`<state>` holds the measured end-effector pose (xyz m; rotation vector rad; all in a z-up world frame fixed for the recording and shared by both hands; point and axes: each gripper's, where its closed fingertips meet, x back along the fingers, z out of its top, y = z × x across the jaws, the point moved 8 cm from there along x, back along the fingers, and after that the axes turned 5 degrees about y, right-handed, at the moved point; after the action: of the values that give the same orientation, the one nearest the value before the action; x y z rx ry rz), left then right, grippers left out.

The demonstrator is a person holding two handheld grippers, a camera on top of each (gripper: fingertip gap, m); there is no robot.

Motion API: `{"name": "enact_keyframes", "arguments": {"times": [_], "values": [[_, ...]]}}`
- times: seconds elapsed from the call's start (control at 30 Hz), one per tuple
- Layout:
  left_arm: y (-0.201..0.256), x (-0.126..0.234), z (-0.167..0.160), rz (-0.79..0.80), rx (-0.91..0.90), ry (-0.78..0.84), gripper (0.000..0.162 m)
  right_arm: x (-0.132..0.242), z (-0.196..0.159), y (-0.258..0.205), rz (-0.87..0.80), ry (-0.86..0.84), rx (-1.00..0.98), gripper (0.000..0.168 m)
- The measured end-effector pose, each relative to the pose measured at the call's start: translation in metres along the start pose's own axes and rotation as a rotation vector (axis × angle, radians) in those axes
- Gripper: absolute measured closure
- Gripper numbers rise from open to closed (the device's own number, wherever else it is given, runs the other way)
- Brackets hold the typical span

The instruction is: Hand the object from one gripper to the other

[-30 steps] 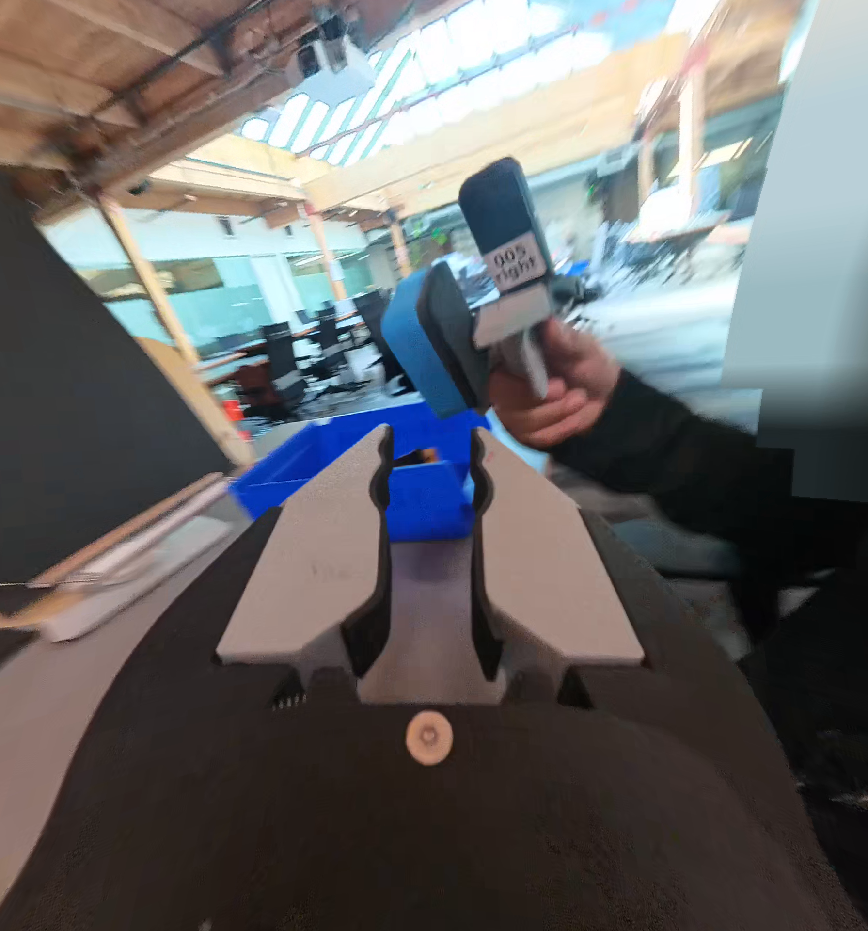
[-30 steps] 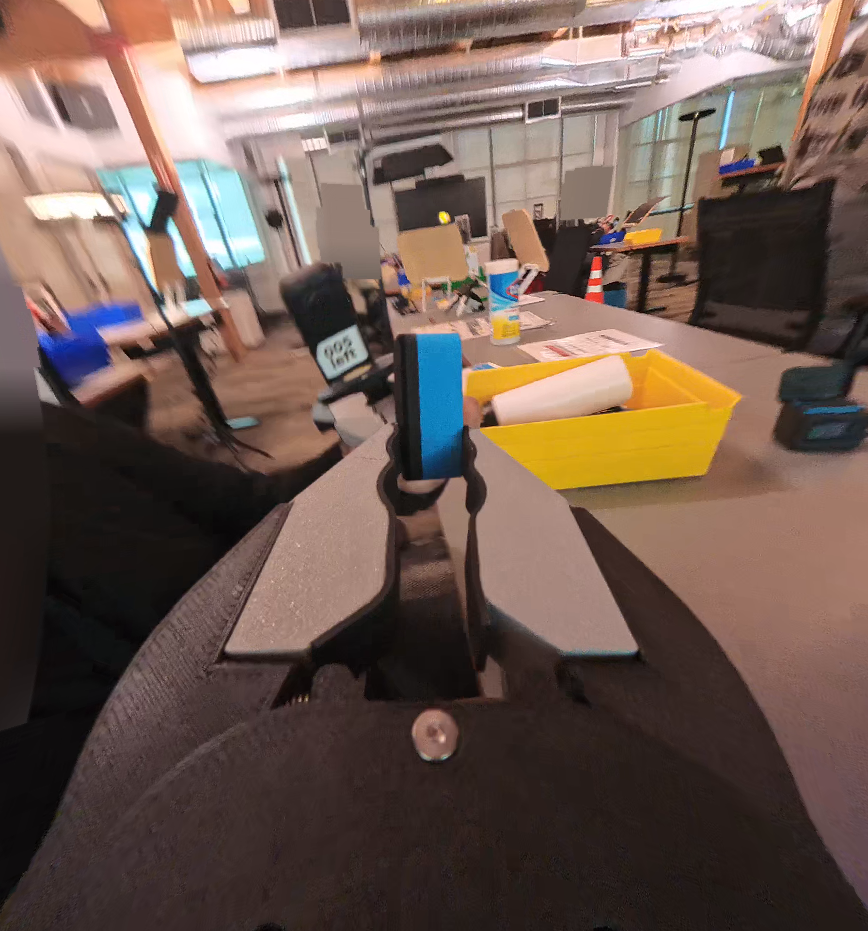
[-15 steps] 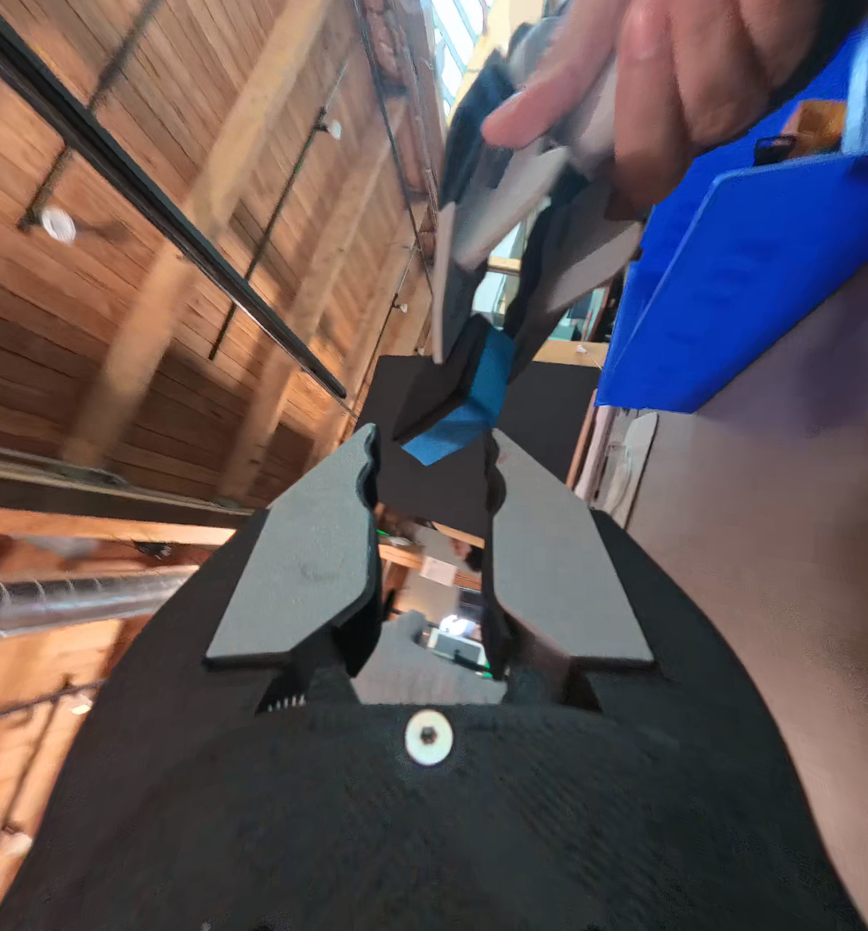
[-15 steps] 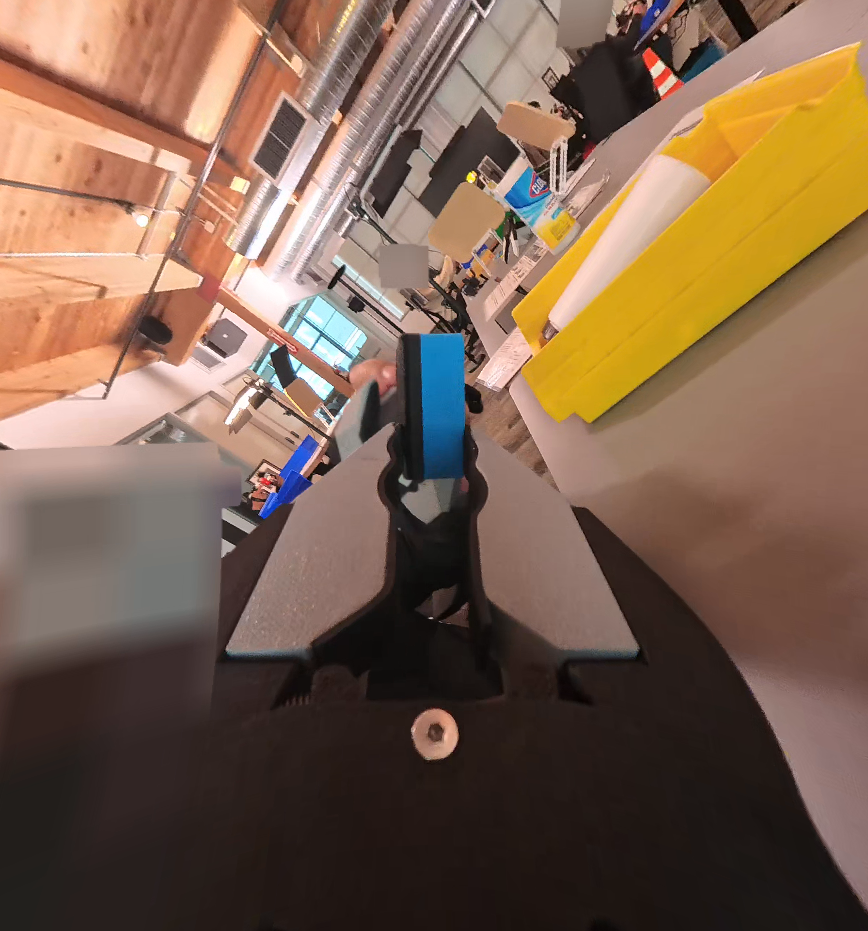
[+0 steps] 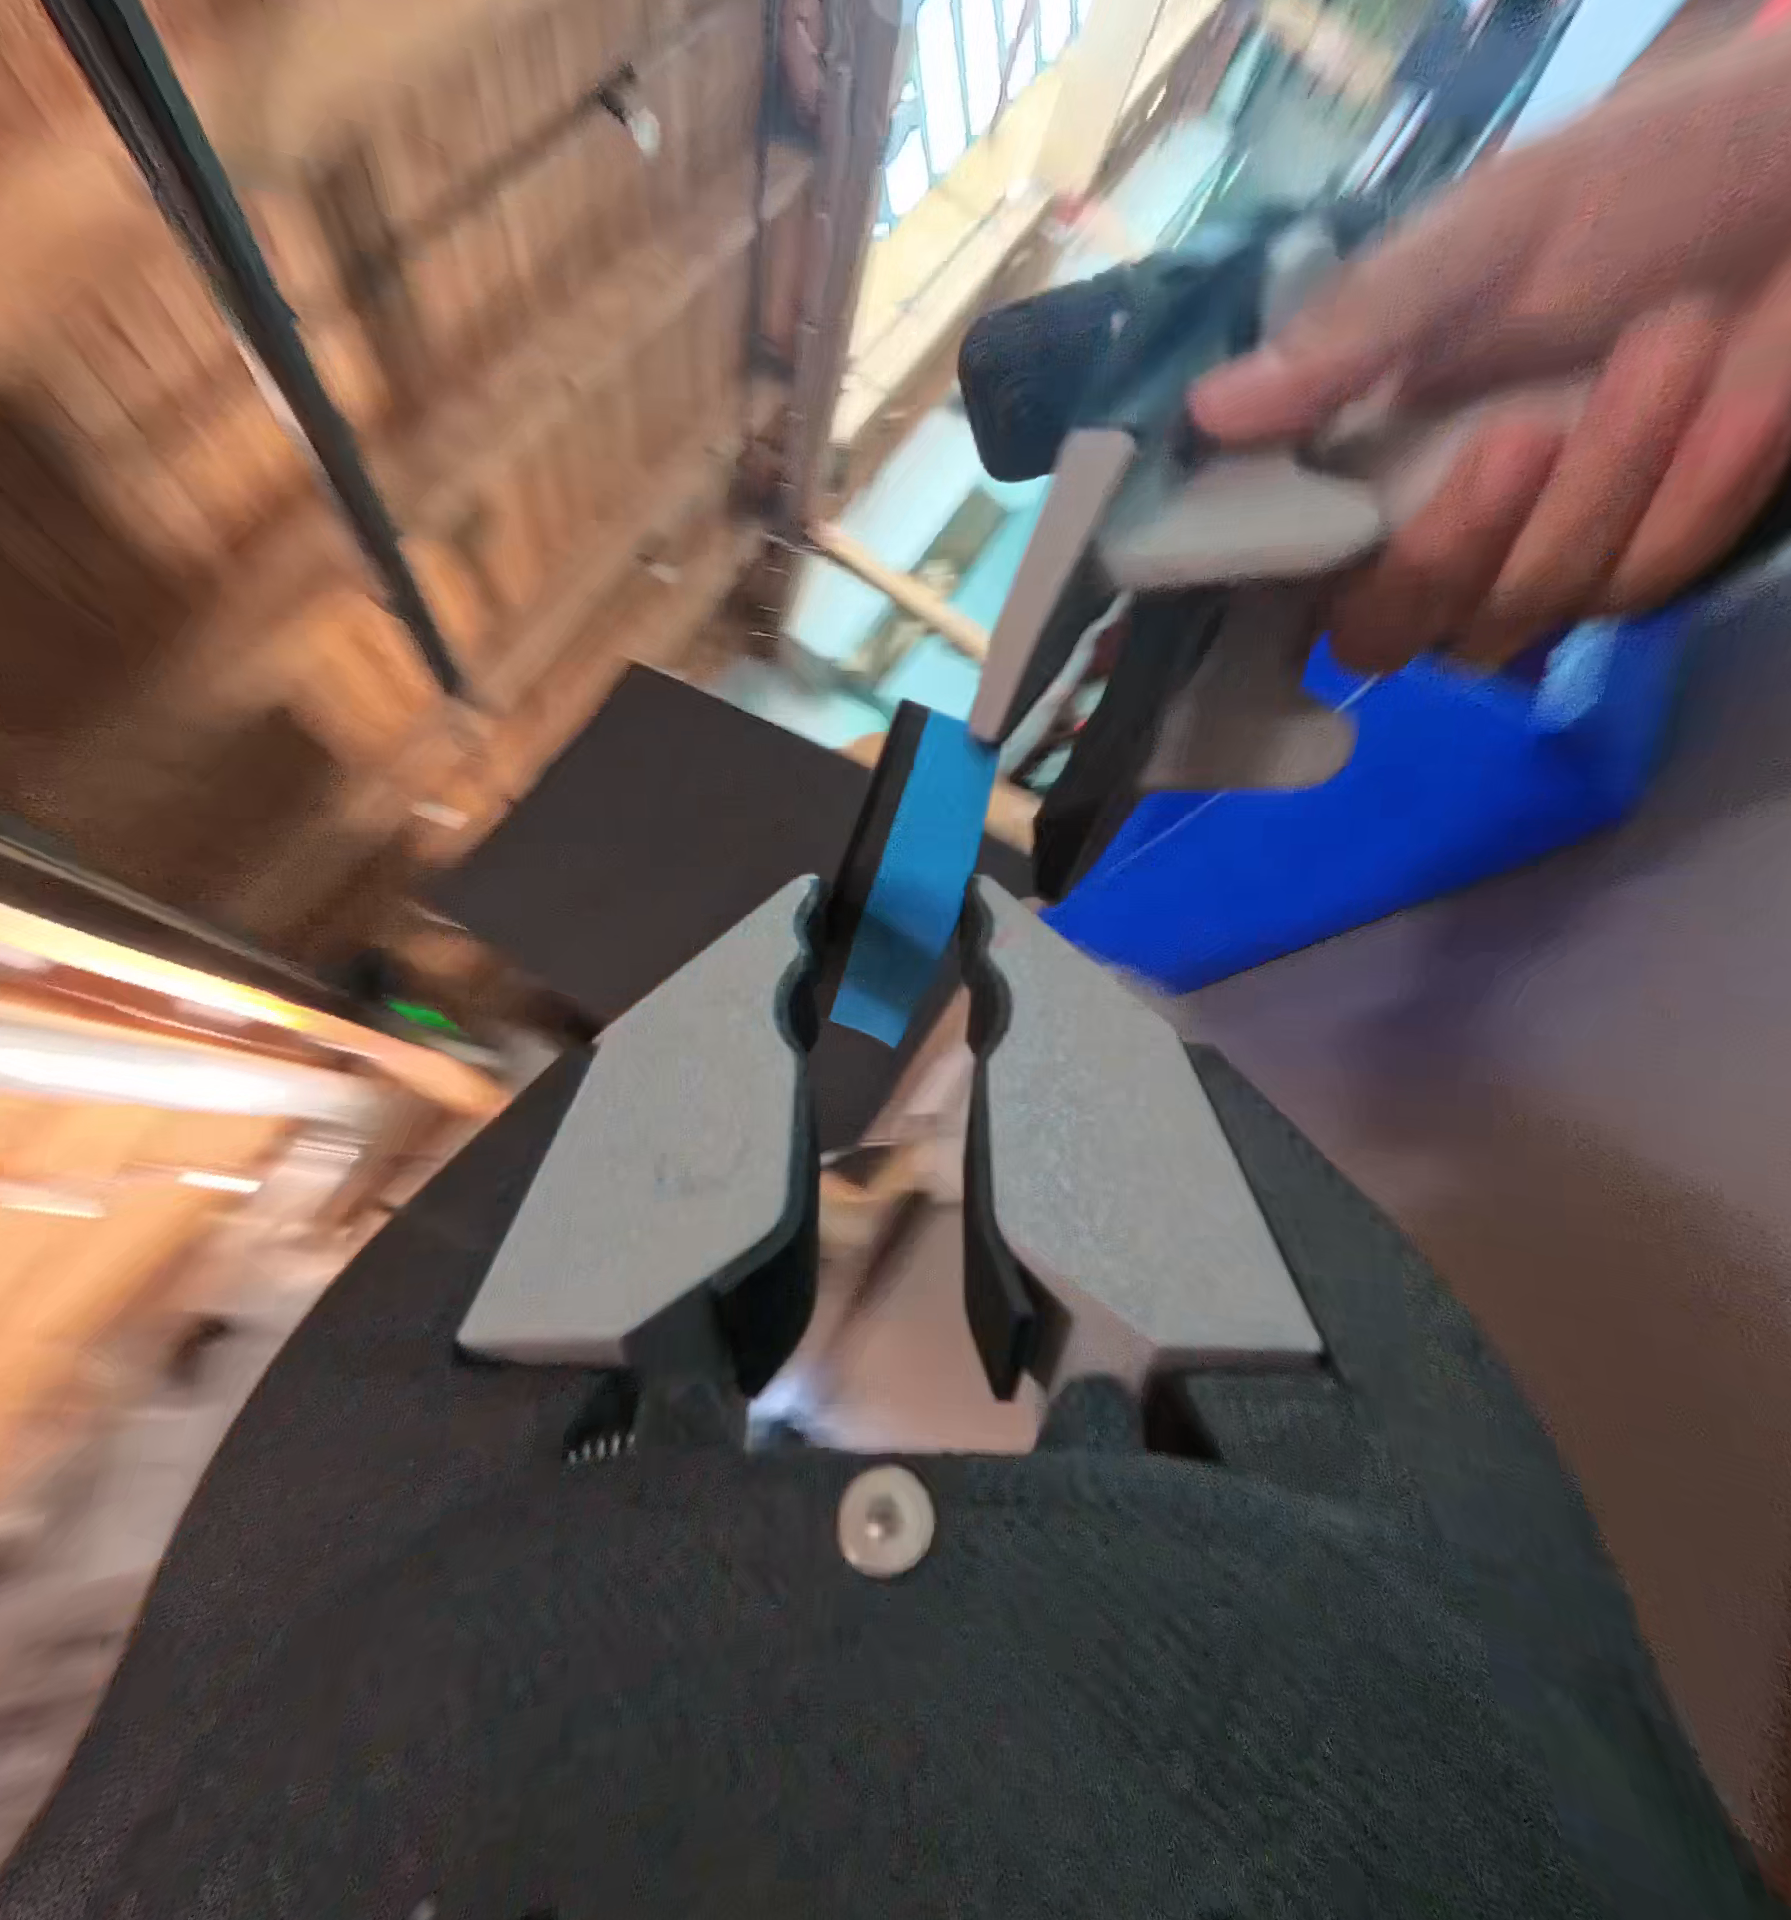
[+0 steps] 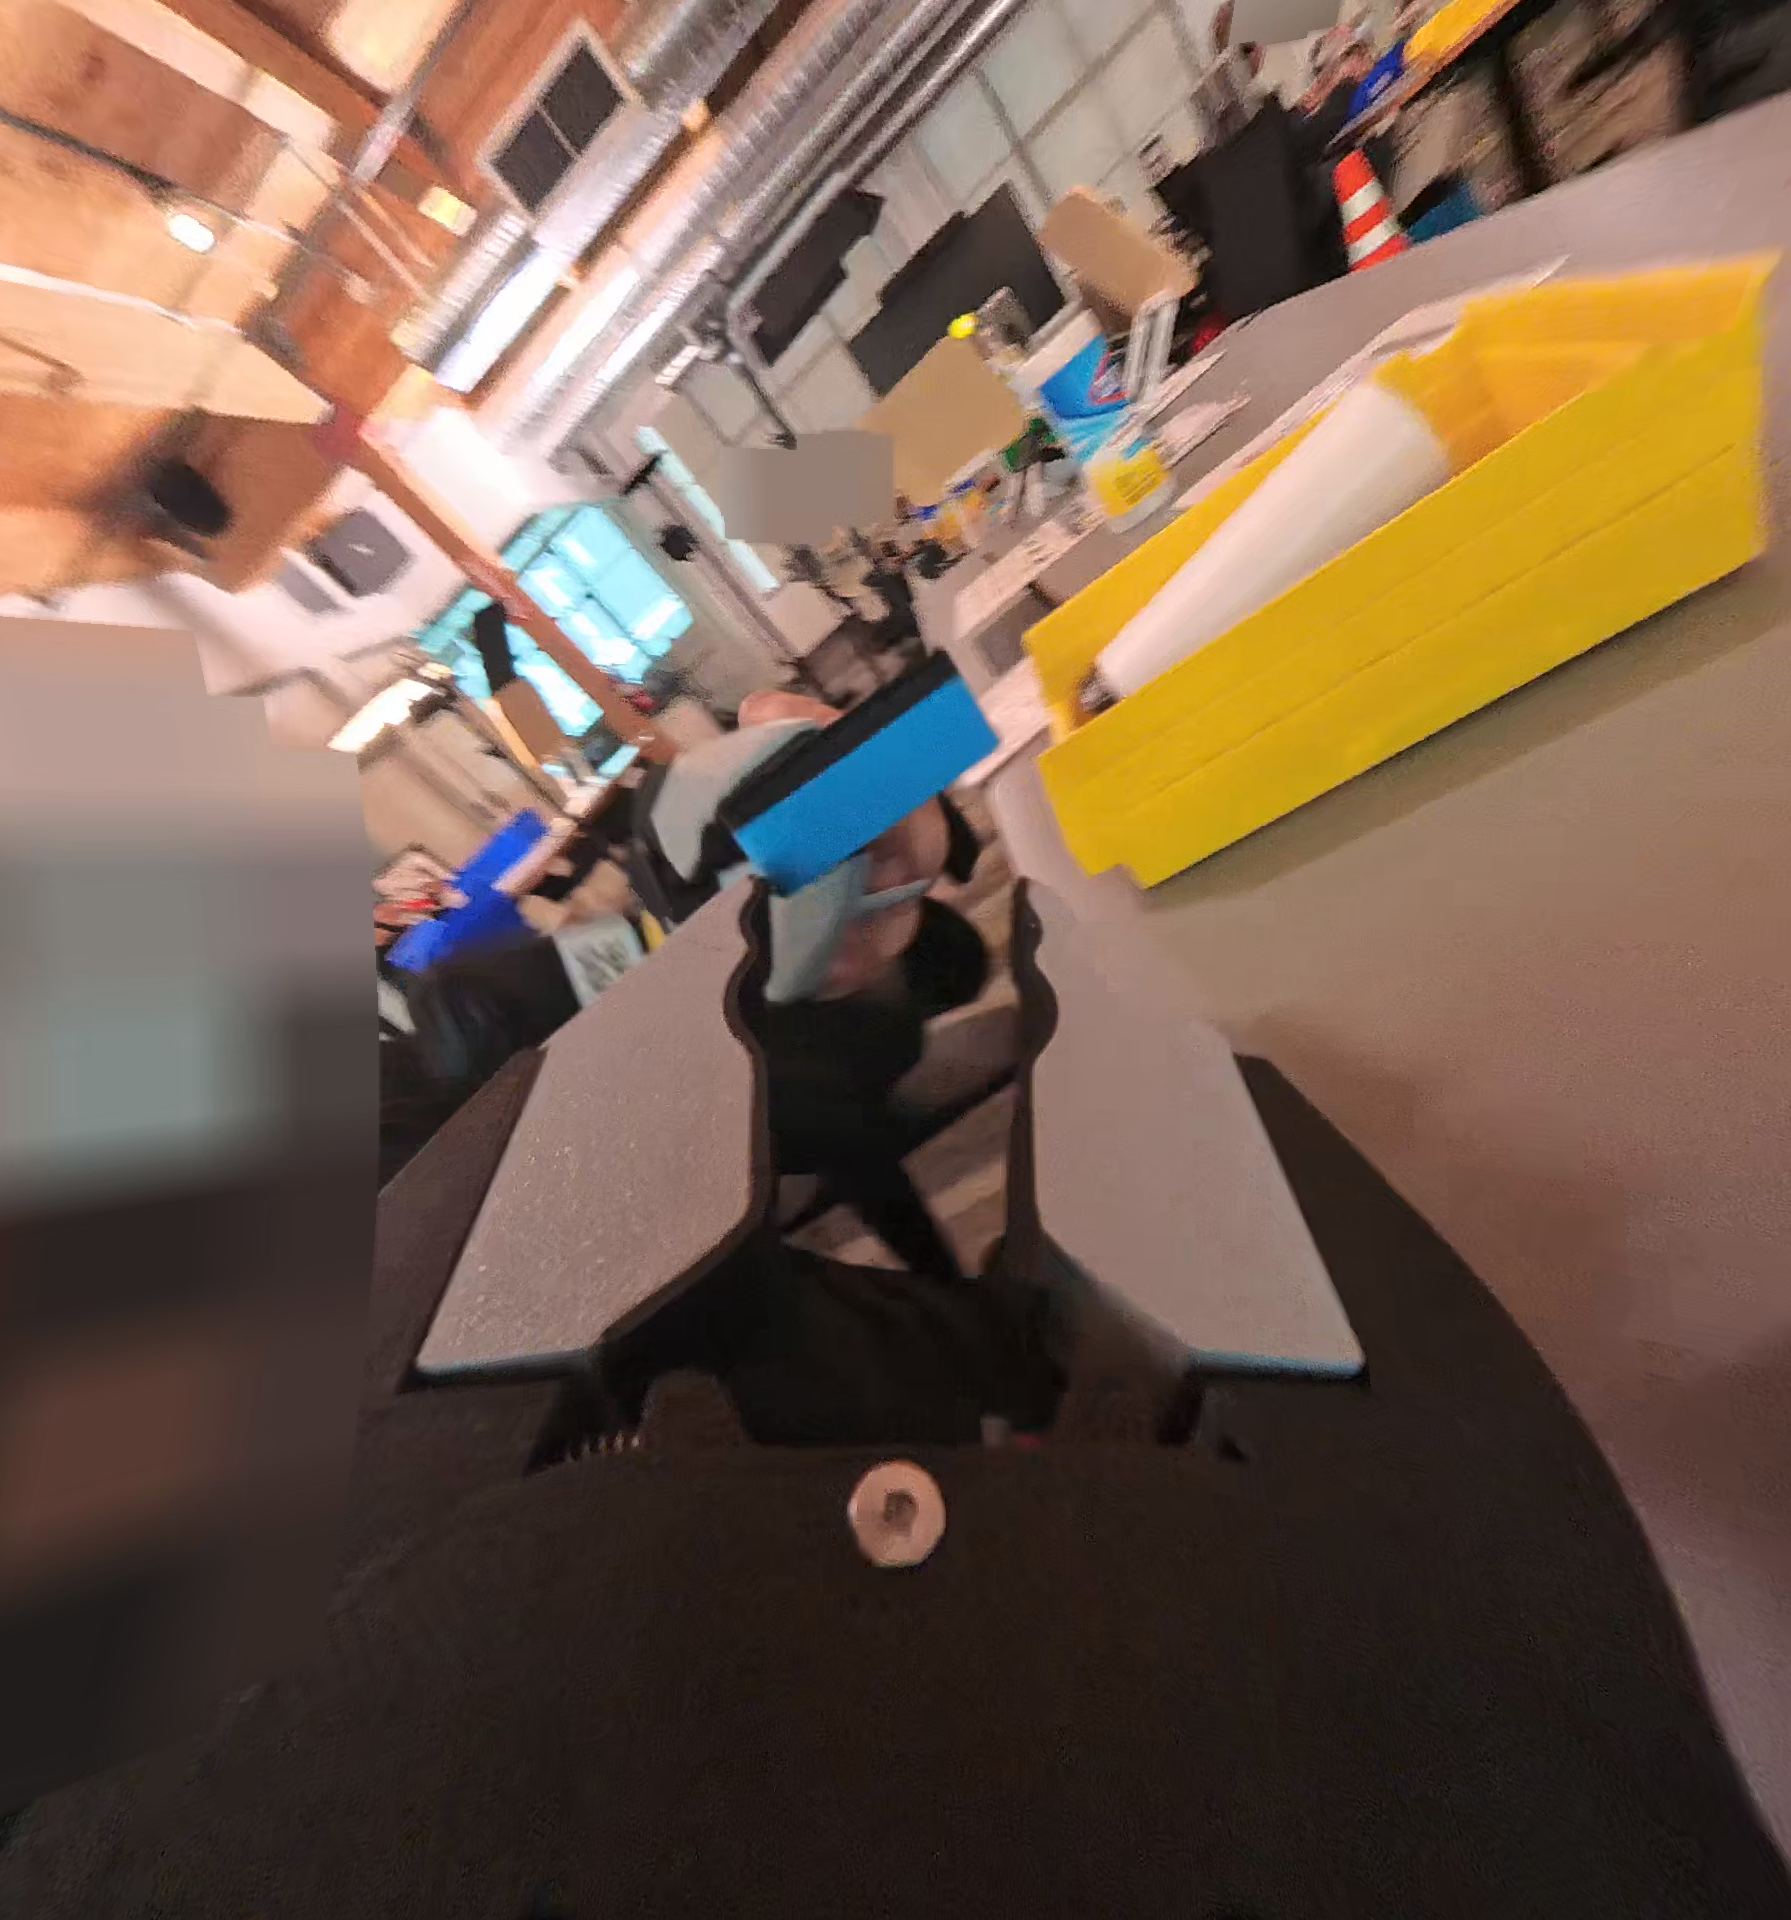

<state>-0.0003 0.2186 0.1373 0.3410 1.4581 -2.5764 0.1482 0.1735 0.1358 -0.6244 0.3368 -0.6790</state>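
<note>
left wrist view shows the left gripper [image 5: 889, 935] pinching a flat block [image 5: 906, 883], bright blue foam backed by a thin black layer, tilted between its fingertips. the right gripper [image 6: 886, 914] stands spread with nothing between its fingers, the block [image 6: 860, 784] just beyond its tips. behind, a yellow bin [image 6: 1442, 665] with a white roll [image 6: 1275, 556] sits on the grey table [image 6: 1545, 1039].

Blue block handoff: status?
Left claw shut on blue block. Right claw open, block just beyond its tips. Nothing between them.
</note>
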Motion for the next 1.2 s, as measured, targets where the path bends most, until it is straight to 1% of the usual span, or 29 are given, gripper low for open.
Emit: {"name": "enact_keyframes", "arguments": {"times": [0.07, 0.1, 0.17, 0.27, 0.37, 0.4, 0.47, 0.53, 0.57, 0.67, 0.77, 0.8, 0.87, 0.97, 1.07, 1.13, 1.2], "values": [[-0.01, 0.001, 0.002, -0.117, 0.316, 0.025, 0.139, 0.007, 0.004, -0.005, -0.051, 0.005, 0.129, 0.118], [-0.014, 0.002, 0.001, -0.157, 0.429, 0.03, 0.139, 0.009, 0.005, -0.01, -0.062, -0.001, 0.186, 0.115], [-0.018, 0.001, -0.004, -0.253, 0.6, 0.0, 0.139, 0.012, 0.004, -0.019, -0.084, -0.026, 0.304, 0.111], [-0.02, 0.002, -0.008, -0.37, 0.788, -0.009, 0.14, 0.01, -0.001, -0.031, -0.141, -0.069, 0.521, 0.112], [-0.017, 0.006, -0.01, -0.533, 0.911, -0.025, 0.139, 0.003, -0.011, -0.039, -0.202, -0.119, 0.733, 0.115], [-0.016, 0.008, -0.01, -0.578, 0.952, -0.024, 0.139, 0.0, -0.015, -0.041, -0.21, -0.135, 0.788, 0.117], [-0.012, 0.01, -0.013, -0.678, 1.023, -0.034, 0.139, -0.005, -0.025, -0.047, -0.172, -0.179, 0.854, 0.124], [-0.01, 0.009, -0.017, -0.694, 1.051, -0.039, 0.139, -0.011, -0.031, -0.048, -0.163, -0.216, 0.884, 0.136], [-0.008, 0.01, -0.018, -0.712, 1.059, -0.04, 0.139, -0.012, -0.032, -0.046, -0.19, -0.226, 0.901, 0.149], [-0.009, 0.009, -0.02, -0.684, 1.054, -0.052, 0.139, -0.012, -0.029, -0.043, -0.198, -0.226, 0.902, 0.149], [-0.009, 0.01, -0.027, -0.597, 0.919, -0.121, 0.14, -0.007, -0.018, -0.039, -0.187, -0.154, 0.8, 0.149], [-0.009, 0.01, -0.029, -0.554, 0.86, -0.15, 0.134, -0.004, -0.013, -0.038, -0.181, -0.122, 0.753, 0.149], [-0.008, 0.009, -0.03, -0.482, 0.757, -0.175, 0.127, 0.003, -0.004, -0.037, -0.144, -0.042, 0.644, 0.149], [-0.005, 0.006, -0.021, -0.407, 0.626, -0.141, 0.119, 0.007, 0.005, -0.039, -0.02, 0.059, 0.474, 0.149], [0.0, 0.005, -0.009, -0.371, 0.536, -0.081, 0.116, 0.004, 0.003, -0.039, 0.053, 0.065, 0.41, 0.149], [0.003, 0.008, -0.001, -0.408, 0.577, -0.019, 0.118, 0.001, 0.0, -0.038, 0.045, 0.053, 0.43, 0.149], [0.0, 0.009, 0.002, -0.448, 0.709, 0.007, 0.12, -0.001, -0.002, -0.04, 0.058, 0.052, 0.453, 0.149]]}}
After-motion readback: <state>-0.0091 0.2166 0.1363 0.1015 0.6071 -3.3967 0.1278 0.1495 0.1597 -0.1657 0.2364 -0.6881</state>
